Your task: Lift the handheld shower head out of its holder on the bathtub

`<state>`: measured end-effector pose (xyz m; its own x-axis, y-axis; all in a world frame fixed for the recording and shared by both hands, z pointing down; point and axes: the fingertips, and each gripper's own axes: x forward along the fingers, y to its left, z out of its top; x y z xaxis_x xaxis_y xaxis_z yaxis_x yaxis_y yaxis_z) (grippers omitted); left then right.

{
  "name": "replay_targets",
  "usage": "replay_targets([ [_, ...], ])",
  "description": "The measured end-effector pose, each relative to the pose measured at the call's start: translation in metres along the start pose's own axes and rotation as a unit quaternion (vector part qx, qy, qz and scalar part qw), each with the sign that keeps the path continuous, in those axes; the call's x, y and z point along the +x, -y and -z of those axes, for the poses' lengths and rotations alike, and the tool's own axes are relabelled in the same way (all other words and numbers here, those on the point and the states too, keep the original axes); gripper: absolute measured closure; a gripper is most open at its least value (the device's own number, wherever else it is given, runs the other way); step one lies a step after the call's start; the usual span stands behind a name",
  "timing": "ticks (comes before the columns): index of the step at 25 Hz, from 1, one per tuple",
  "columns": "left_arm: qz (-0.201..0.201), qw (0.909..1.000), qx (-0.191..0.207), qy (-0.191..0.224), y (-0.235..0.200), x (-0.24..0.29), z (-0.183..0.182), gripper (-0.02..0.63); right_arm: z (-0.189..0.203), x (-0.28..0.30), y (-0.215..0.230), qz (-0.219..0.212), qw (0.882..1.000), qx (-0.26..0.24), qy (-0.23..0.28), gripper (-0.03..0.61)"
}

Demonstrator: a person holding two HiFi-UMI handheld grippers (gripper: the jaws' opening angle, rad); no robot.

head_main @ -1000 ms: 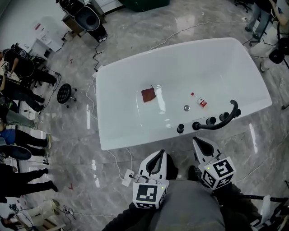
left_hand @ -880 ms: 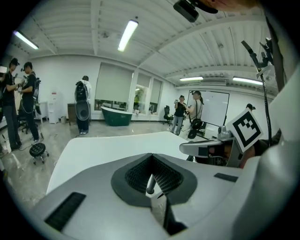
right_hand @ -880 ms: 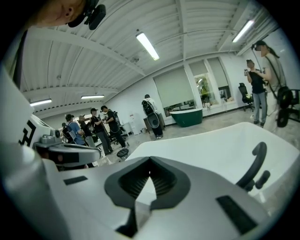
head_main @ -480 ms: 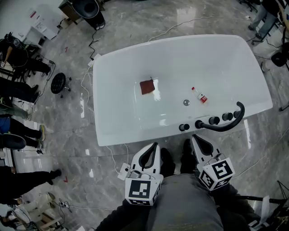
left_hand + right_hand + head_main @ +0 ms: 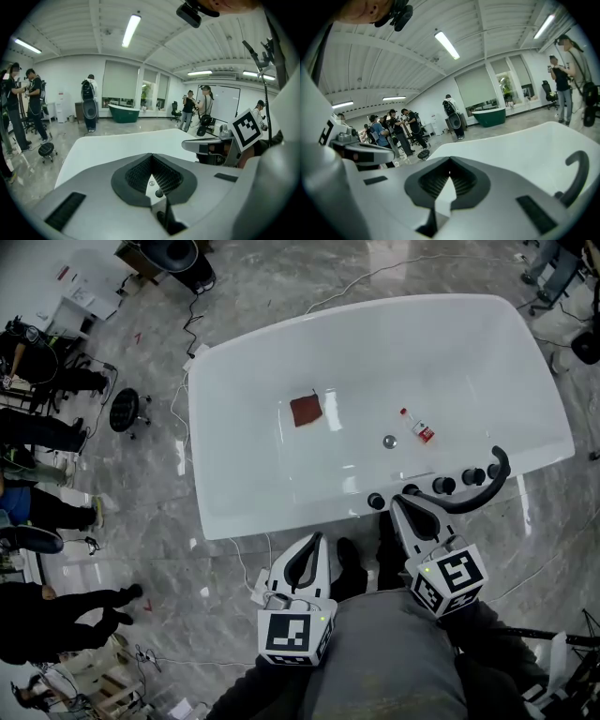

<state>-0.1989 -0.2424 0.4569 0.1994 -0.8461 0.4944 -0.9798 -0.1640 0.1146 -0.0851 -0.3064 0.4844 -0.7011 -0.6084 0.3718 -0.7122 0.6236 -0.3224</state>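
The black handheld shower head [image 5: 472,497] lies curved in its holder on the near rim of the white bathtub [image 5: 234,512], at the right; it also shows as a black hook [image 5: 576,174] in the right gripper view. Beside it stand black knobs [image 5: 376,501]. My right gripper [image 5: 400,503] is shut and empty, its tip at the tub's rim just left of the shower head's near end. My left gripper [image 5: 316,542] is also shut with nothing in it, and hangs over the floor short of the rim. Both pairs of jaws are pressed together in the gripper views [image 5: 151,157] [image 5: 450,161].
Inside the tub lie a red cloth [image 5: 306,410], a small bottle [image 5: 418,426] and the drain [image 5: 389,441]. Cables and a power strip [image 5: 260,588] lie on the marble floor by the tub. People stand at the left [image 5: 37,427], near a wheeled stool [image 5: 125,410].
Both grippers have moved forward toward the tub. The right gripper's tip has gone from short of the rim to the rim beside the knobs.
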Motion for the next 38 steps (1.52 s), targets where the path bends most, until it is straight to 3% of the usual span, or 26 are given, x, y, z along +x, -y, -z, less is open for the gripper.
replay_targets([
  [7, 0.008, 0.9999, 0.001, -0.012, 0.012, 0.020, -0.007, 0.611, 0.005, -0.001, 0.030, 0.011, 1.000, 0.011, -0.017, 0.575],
  [14, -0.001, 0.9997, 0.004, -0.025, 0.013, 0.046, -0.020, 0.611, 0.000, 0.016, 0.028, -0.038, 0.999, -0.006, -0.015, 0.575],
  [19, -0.010, 0.9998, -0.010, -0.014, 0.008, 0.066, -0.014, 0.611, 0.016, 0.038, 0.028, -0.074, 0.996, -0.048, -0.009, 0.574],
  [21, -0.011, 0.9997, -0.012, -0.017, -0.001, 0.067, 0.000, 0.611, 0.026, 0.048, 0.022, -0.077, 0.995, -0.064, -0.011, 0.518],
  [25, -0.021, 0.9994, -0.016, -0.024, -0.029, 0.058, 0.019, 0.611, 0.034, 0.065, 0.002, -0.069, 0.989, -0.130, -0.007, 0.426],
  [38, -0.005, 0.9995, -0.012, -0.029, -0.062, 0.040, 0.048, 0.611, 0.062, 0.078, -0.005, 0.006, 0.985, -0.172, -0.007, 0.422],
])
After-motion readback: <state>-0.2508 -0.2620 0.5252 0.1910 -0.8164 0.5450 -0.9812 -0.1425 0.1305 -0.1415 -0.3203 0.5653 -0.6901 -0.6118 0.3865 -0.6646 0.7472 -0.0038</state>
